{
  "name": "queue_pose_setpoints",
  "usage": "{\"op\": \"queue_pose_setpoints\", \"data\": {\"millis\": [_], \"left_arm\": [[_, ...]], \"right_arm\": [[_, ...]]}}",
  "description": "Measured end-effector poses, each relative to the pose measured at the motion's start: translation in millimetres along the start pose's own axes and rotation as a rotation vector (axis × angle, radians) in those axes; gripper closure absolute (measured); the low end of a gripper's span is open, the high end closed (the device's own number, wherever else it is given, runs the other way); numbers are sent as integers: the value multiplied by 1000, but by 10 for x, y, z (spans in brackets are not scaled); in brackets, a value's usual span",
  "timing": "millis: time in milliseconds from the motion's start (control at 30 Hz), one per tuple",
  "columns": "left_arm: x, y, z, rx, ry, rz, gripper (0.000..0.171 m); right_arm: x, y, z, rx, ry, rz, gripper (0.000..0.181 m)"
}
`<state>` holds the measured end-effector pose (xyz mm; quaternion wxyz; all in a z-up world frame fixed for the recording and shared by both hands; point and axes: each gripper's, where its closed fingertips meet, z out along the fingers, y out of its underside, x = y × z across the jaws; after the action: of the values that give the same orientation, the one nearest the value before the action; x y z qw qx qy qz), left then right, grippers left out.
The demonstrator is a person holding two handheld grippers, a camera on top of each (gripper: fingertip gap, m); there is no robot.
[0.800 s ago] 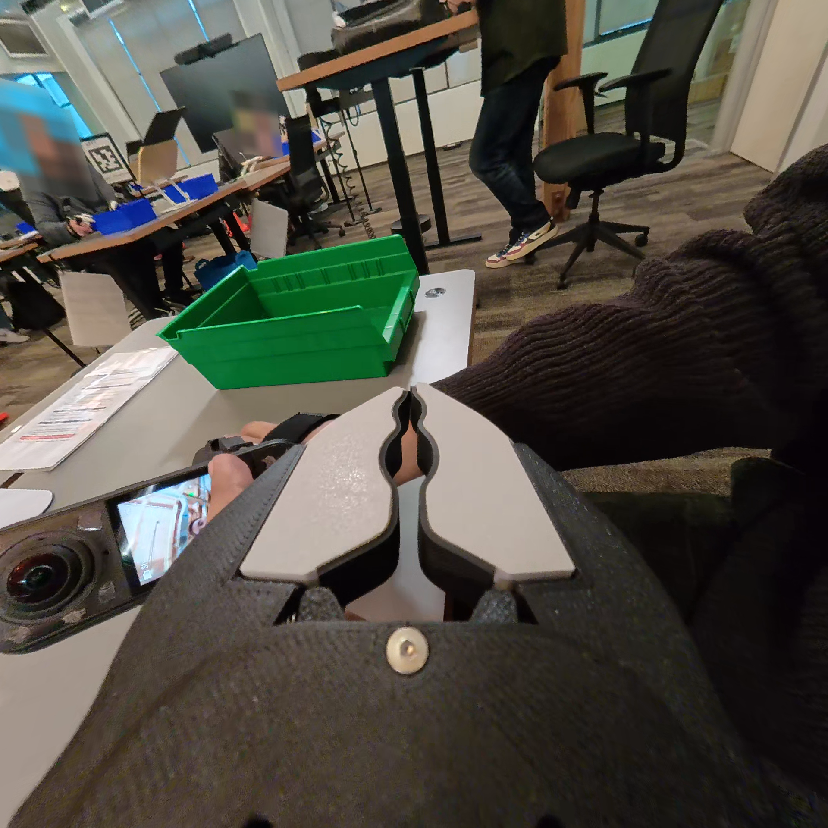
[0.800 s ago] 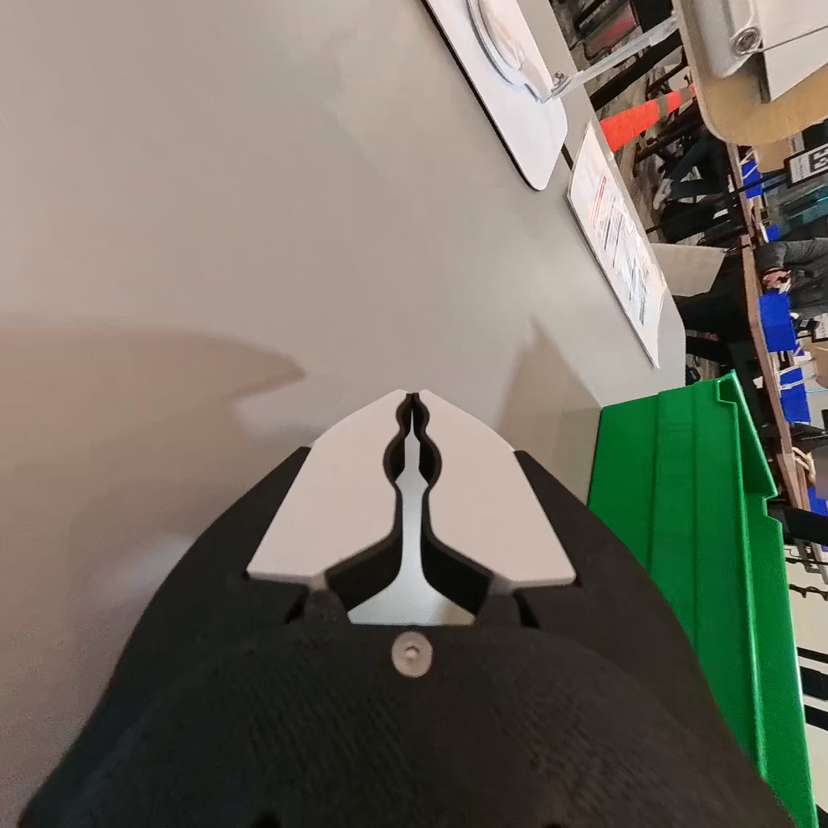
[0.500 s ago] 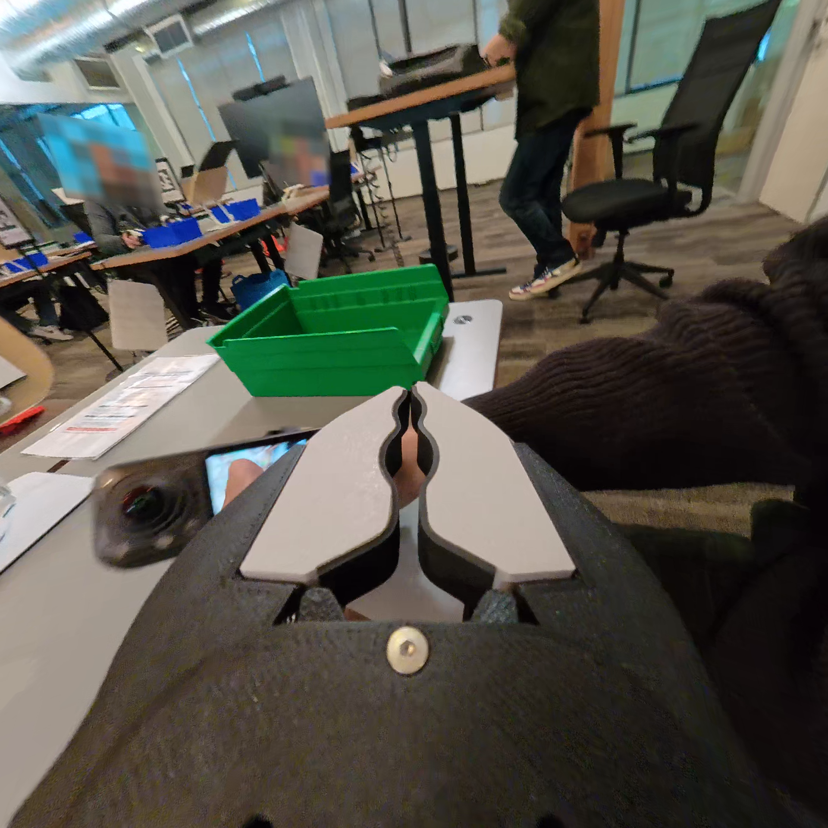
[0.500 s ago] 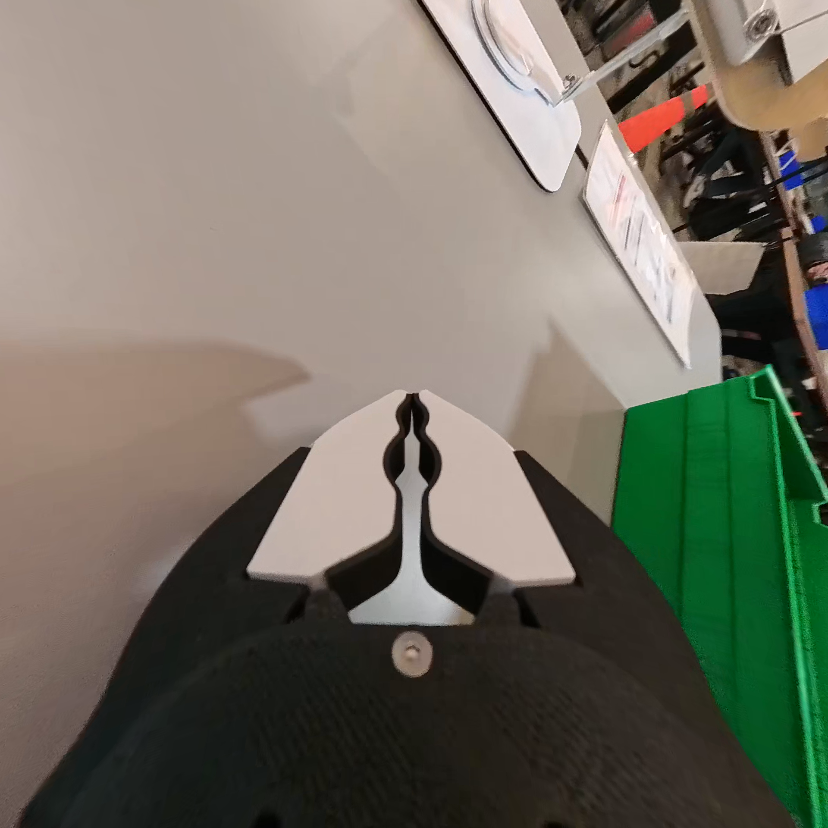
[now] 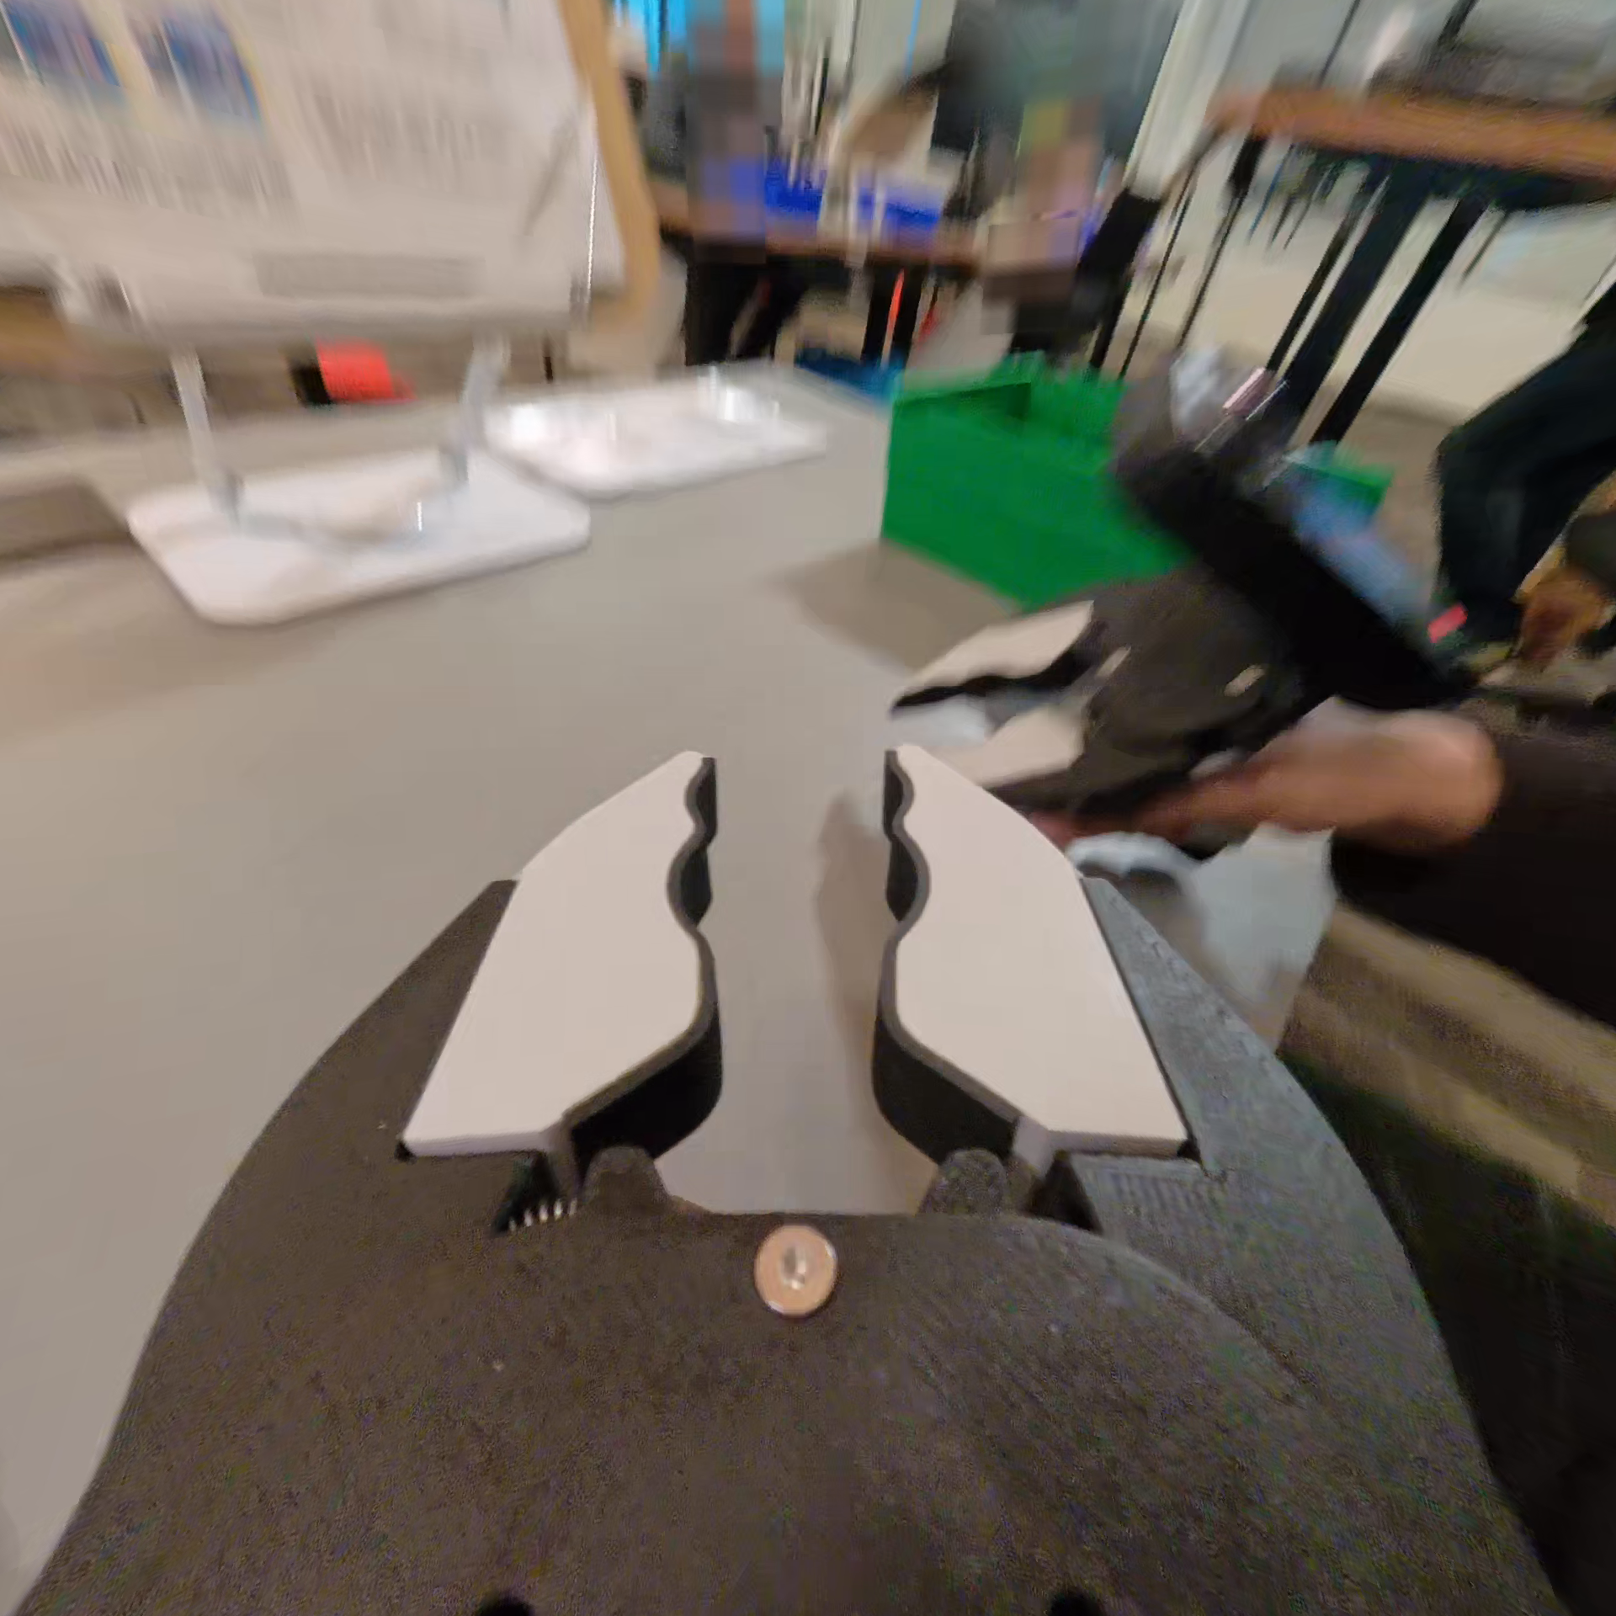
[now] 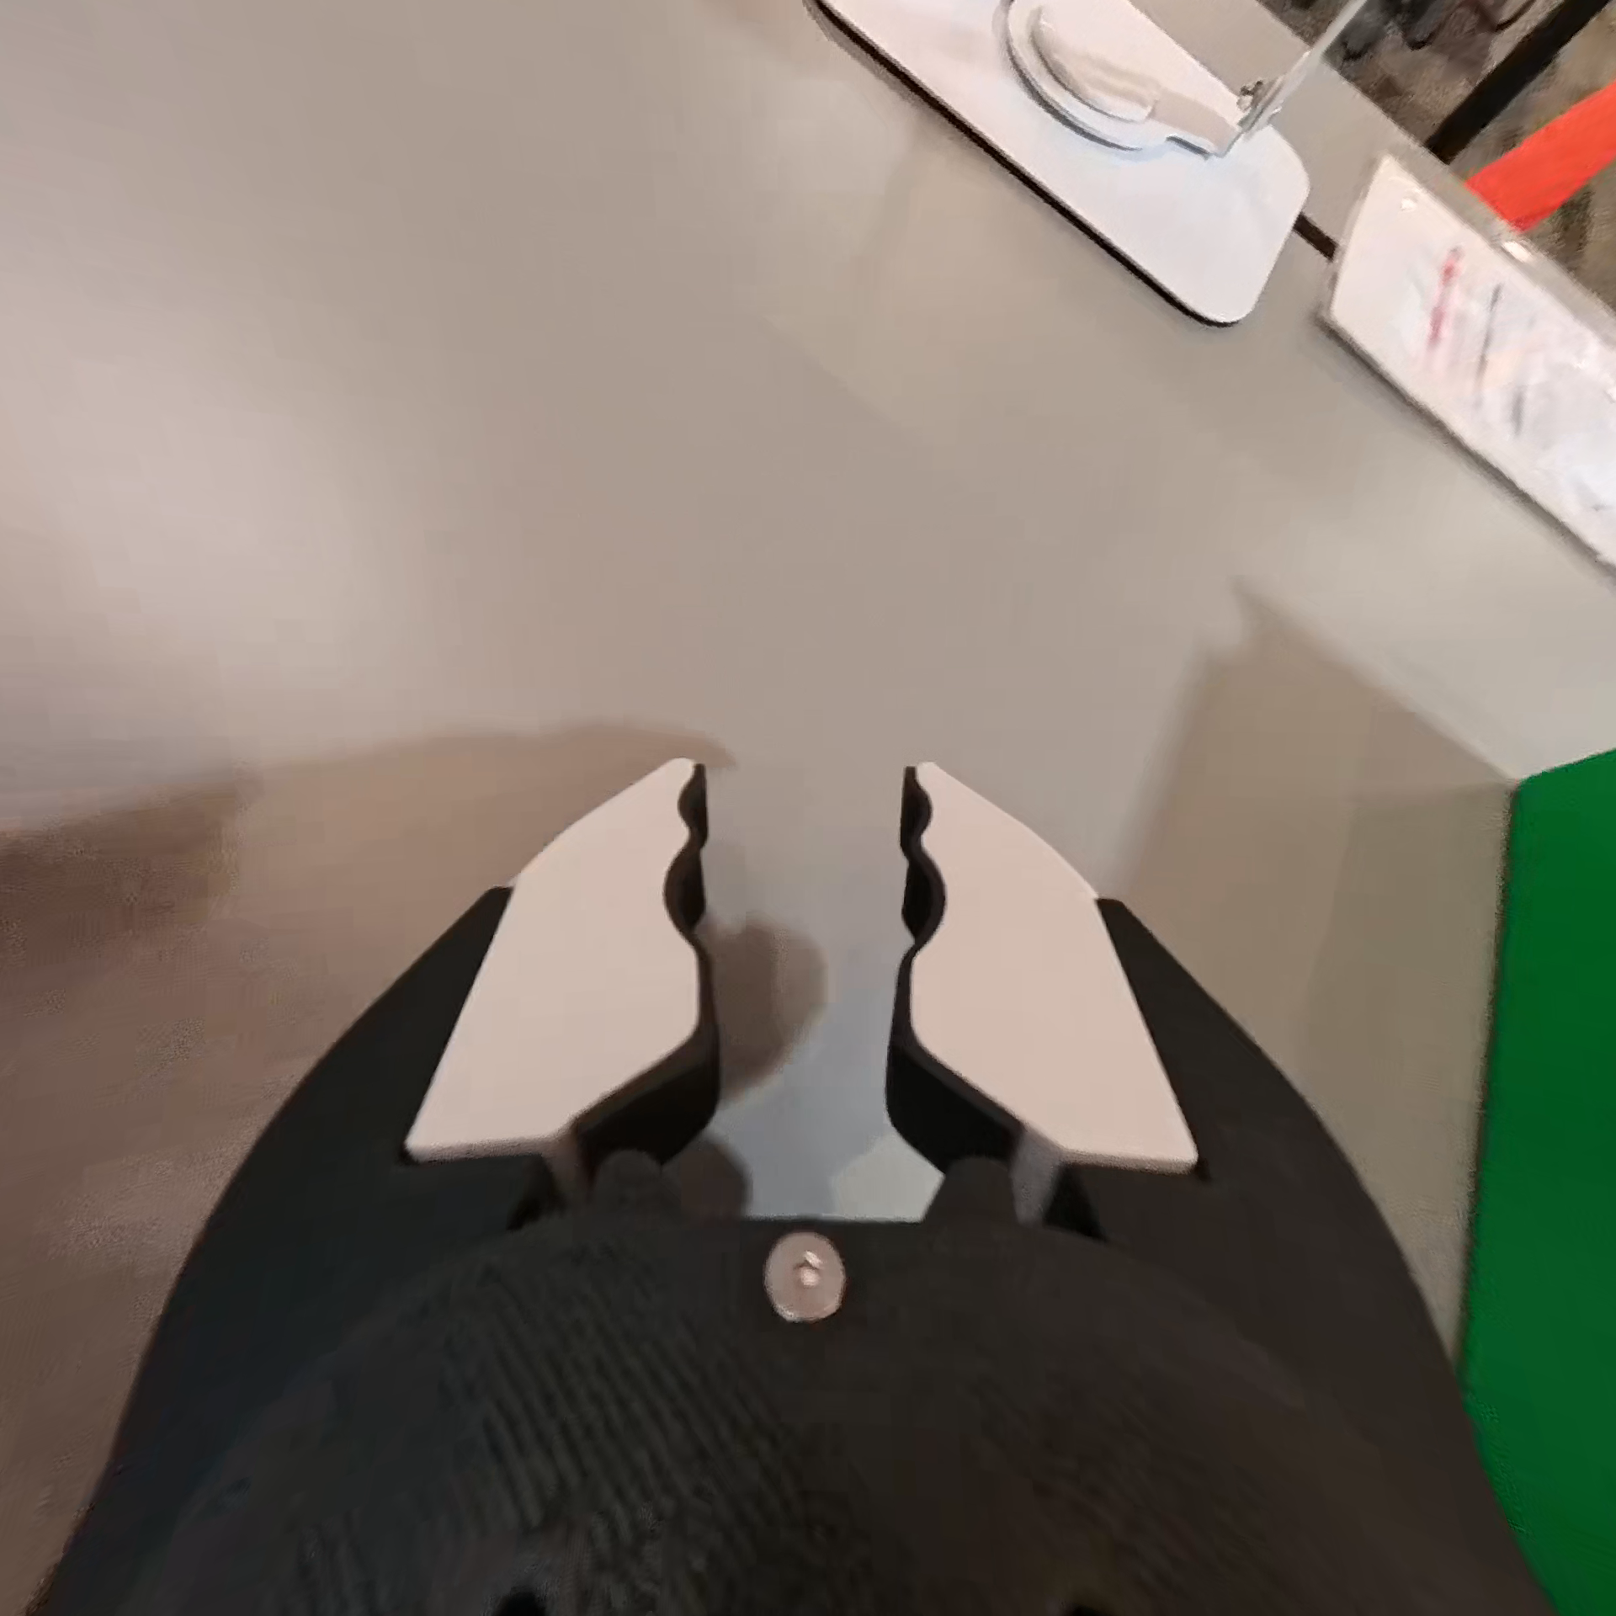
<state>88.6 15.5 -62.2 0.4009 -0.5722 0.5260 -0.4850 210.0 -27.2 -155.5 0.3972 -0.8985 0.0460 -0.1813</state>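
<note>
Our left gripper [image 5: 800, 769] and right gripper [image 6: 803, 778] gape wide, empty, over the grey table [image 6: 525, 393]; drifting right could bump the green bin [image 6: 1556, 1137].

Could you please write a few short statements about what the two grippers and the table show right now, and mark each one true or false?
1. The left gripper is open, with bare grey table between its fingers. True.
2. The right gripper is shut on a small part. False: it is open and holds nothing.
3. A green bin stands on the table beyond the left gripper. True.
4. The right gripper rests inside the green bin. False: the bin lies off to its right, and the gripper is over bare table.
5. A white flat stand base lies on the table ahead of the right gripper. True.
</note>
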Motion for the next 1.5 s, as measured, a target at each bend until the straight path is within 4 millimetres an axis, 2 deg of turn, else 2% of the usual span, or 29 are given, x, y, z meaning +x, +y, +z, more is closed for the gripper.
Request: {"op": "queue_pose_setpoints", "data": {"millis": [67, 200, 267, 333, 400, 533, 633, 767, 867, 1000, 1067, 1100, 1167, 1300, 1400, 1433, 1500], "left_arm": [[-231, 276, 62, -112, -47, -8, 129], [-518, 346, 99, -137, -111, -27, 133], [-519, 400, 152, -193, -81, -69, 125], [-468, 489, 219, -282, -51, -53, 112], [-479, 502, 279, -308, -87, 13, 106], [-384, 553, 314, -346, -94, 46, 100], [-421, 683, 205, -407, -164, 89, 107], [-406, 586, -87, -344, -254, 99, 112], [-421, 543, -302, -309, -306, 94, 95], [-521, 463, -433, -271, -367, 107, 87], [-573, 415, -460, -256, -389, 128, 97], [-561, 403, -462, -252, -373, 143, 117], [-488, 379, -446, -227, -306, 168, 170], [-495, 299, -354, -187, -274, 115, 171], [-477, 296, -222, -190, -241, 114, 171], [-467, 307, -165, -199, -231, 118, 168], [-434, 329, -35, -221, -207, 118, 141]], "right_arm": [[-28, -1, 18, 15, -48, 45, 136], [-31, -90, 20, 68, -100, 104, 138], [-49, -195, -13, 105, -118, 113, 138], [-78, -340, -59, 143, -117, 71, 124], [-153, -454, -142, 185, -118, 18, 118], [-313, -531, -340, 245, -140, 1, 109], [-355, -514, -399, 257, -167, 41, 105], [-344, -494, -429, 265, -187, 101, 106], [-322, -491, -450, 286, -188, 135, 104], [-365, -481, -438, 276, -216, 173, 101], [-351, -532, -474, 315, -176, 140, 120], [-354, -567, -508, 342, -168, 128, 137], [-352, -596, -549, 367, -161, 134, 161], [-328, -483, -558, 348, -192, 194, 173], [-201, -341, -578, 328, -171, 223, 177], [-146, -296, -592, 323, -155, 231, 174], [-79, -200, -623, 309, -149, 253, 159]]}}
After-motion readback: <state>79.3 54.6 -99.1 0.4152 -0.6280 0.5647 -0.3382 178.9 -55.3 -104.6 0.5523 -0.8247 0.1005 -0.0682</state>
